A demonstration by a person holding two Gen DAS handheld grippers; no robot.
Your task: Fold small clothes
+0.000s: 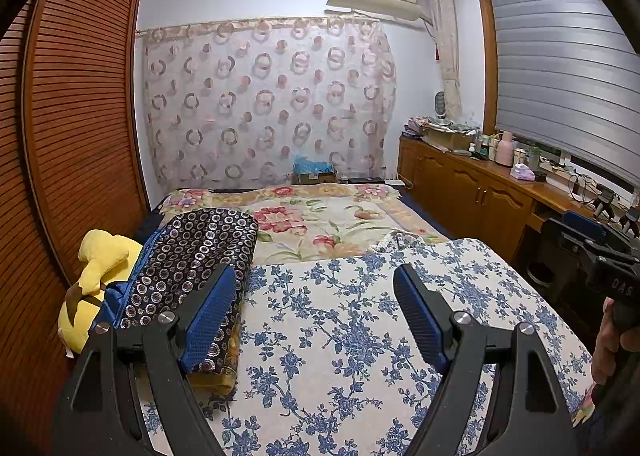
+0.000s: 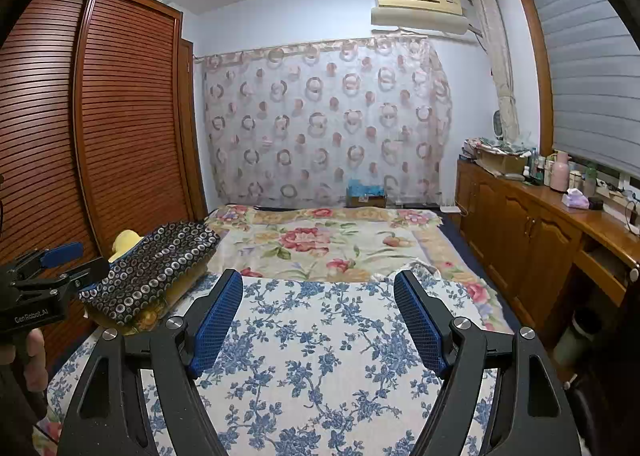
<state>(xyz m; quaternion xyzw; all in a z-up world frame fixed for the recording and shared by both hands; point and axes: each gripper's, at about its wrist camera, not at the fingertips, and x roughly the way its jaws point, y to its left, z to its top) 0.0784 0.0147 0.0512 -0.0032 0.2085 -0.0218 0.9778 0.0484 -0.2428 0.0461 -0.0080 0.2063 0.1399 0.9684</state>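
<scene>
A white cloth with blue flowers point(image 1: 340, 320) point(image 2: 320, 340) lies spread flat on the bed below both grippers. My left gripper point(image 1: 314, 270) hovers over it, open with nothing between its blue pads. My right gripper point(image 2: 318, 275) hangs beside it over the same cloth, also open and empty. A folded dark cloth with ring patterns point(image 1: 200, 248) point(image 2: 156, 260) sits on a small pile at the left, just past the left finger. A small pale crumple of fabric point(image 1: 394, 242) point(image 2: 420, 270) lies at the flowered cloth's far edge.
A yellow plush toy point(image 1: 100, 264) lies against the slatted wardrobe point(image 1: 80, 116) on the left. A rose-patterned blanket point(image 1: 320, 216) covers the far bed. A wooden cabinet point(image 1: 480, 200) with bottles runs along the right. A hand point(image 1: 604, 340) holds the other gripper.
</scene>
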